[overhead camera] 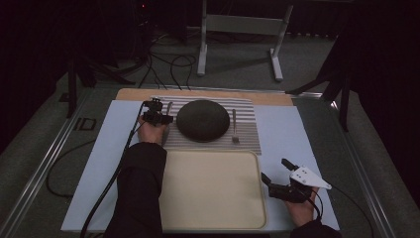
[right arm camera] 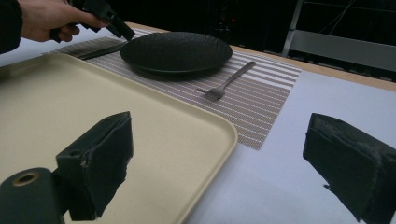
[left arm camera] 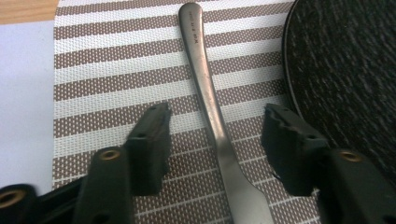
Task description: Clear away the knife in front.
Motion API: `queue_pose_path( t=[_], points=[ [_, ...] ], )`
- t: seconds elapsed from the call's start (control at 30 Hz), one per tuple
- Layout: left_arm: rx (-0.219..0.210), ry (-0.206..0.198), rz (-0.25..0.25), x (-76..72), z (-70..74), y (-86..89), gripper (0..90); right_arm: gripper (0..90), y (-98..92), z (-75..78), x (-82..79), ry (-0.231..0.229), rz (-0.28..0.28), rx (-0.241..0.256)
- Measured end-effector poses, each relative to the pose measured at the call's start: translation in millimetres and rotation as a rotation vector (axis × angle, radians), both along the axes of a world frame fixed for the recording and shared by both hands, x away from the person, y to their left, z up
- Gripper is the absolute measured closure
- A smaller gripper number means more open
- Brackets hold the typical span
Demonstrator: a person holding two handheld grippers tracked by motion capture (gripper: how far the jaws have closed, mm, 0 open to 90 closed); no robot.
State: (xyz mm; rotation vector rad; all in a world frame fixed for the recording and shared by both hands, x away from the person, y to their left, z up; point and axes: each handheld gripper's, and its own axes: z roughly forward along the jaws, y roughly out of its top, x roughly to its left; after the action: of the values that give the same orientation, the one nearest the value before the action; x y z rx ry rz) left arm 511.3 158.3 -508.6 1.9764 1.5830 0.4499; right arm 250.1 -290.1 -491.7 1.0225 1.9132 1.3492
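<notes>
Knife point(left arm camera: 208, 100) on striped placemat point(left arm camera: 116, 70) left of black plate point(overhead camera: 205, 120), blade end cut off, left gripper point(left arm camera: 215, 116) fingers open astride handle, right gripper point(overhead camera: 277, 171) fingers open, idle beside tray point(overhead camera: 213, 191), pale tabletop point(overhead camera: 282, 129), room dark.

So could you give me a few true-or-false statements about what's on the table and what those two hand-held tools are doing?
1. The left gripper has its jaws open on either side of a knife handle. True.
2. The black plate sits on the cream tray. False: it sits on the striped placemat, beyond the tray.
3. A fork lies on the placemat beside the plate. True.
4. The right gripper is clamped on the fork. False: it is open, beside the tray's corner, holding nothing.
5. The tray is bare. True.
</notes>
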Motion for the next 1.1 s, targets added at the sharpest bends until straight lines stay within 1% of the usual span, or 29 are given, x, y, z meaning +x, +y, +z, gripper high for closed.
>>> queue_pose_path(
  t=[0.03,0.07,0.1,0.13,0.17,0.2,0.23,0.3,0.33,0.4,0.47,0.57,0.6,0.63,0.77,0.83,1.0,1.1],
  points=[
    [0.000,0.000,0.000,0.0,0.0,0.0,49.5,8.5,0.0,0.0,0.0,0.000,0.000,0.000],
    [-0.002,0.002,-0.003,1.2,-1.9,-1.6,49.5,8.5,-0.1,0.0,0.0,0.000,0.000,0.000],
    [-0.002,0.002,-0.003,1.2,-1.9,-1.6,52.6,8.5,-0.1,0.0,0.0,0.000,0.000,0.000],
    [0.037,0.022,-0.011,3.2,-3.8,-6.0,52.6,8.5,-0.2,0.0,0.0,0.000,0.000,0.001],
    [0.037,0.022,-0.011,3.2,-3.8,-6.0,53.5,8.5,-0.2,0.0,0.0,0.000,0.000,0.001],
    [0.097,0.022,-0.030,4.6,-3.8,-13.0,53.5,8.5,-0.3,-0.1,0.0,0.001,-0.001,0.002],
    [0.096,0.035,-0.009,7.0,-3.2,-16.1,57.9,8.5,-0.6,-0.1,0.0,0.001,-0.001,0.003],
    [0.103,0.045,0.006,8.8,-2.4,-18.9,60.3,8.5,-0.8,-0.1,-0.1,0.002,-0.002,0.004],
    [0.094,0.051,0.009,9.7,-2.2,-19.7,62.1,8.5,-1.0,0.0,-0.2,0.002,-0.002,0.004],
    [0.111,0.060,0.010,10.8,-1.3,-22.2,64.6,8.5,-1.2,0.1,-0.4,0.001,-0.002,0.004],
    [0.101,0.077,0.018,12.3,-0.2,-22.4,67.0,8.5,-1.3,0.2,-0.5,0.001,-0.001,0.004],
    [0.105,0.089,0.031,13.5,0.8,-21.7,69.6,8.5,-1.4,0.3,-0.7,-0.001,0.000,0.005],
    [0.107,0.093,0.031,13.6,1.1,-20.9,75.5,8.5,-1.6,0.4,-0.9,0.000,-0.001,0.006],
    [0.101,0.095,0.032,13.8,1.2,-20.1,76.9,8.5,-1.8,0.3,-0.7,-0.001,-0.001,0.007],
    [0.114,0.094,0.026,13.4,1.6,-20.4,78.6,8.5,-1.5,0.2,-0.6,0.004,-0.003,0.006],
    [0.106,0.094,0.028,13.3,1.6,-19.9,80.3,8.5,-1.5,0.1,-0.5,0.003,-0.002,0.004],
    [0.087,0.095,0.036,13.4,1.8,-18.1,80.5,8.5,-1.9,-0.1,0.0,0.005,-0.002,0.005],
    [0.084,0.091,0.038,12.8,1.8,-17.1,80.6,8.5,-2.2,-0.2,0.1,0.005,-0.003,0.005]
  ],
)
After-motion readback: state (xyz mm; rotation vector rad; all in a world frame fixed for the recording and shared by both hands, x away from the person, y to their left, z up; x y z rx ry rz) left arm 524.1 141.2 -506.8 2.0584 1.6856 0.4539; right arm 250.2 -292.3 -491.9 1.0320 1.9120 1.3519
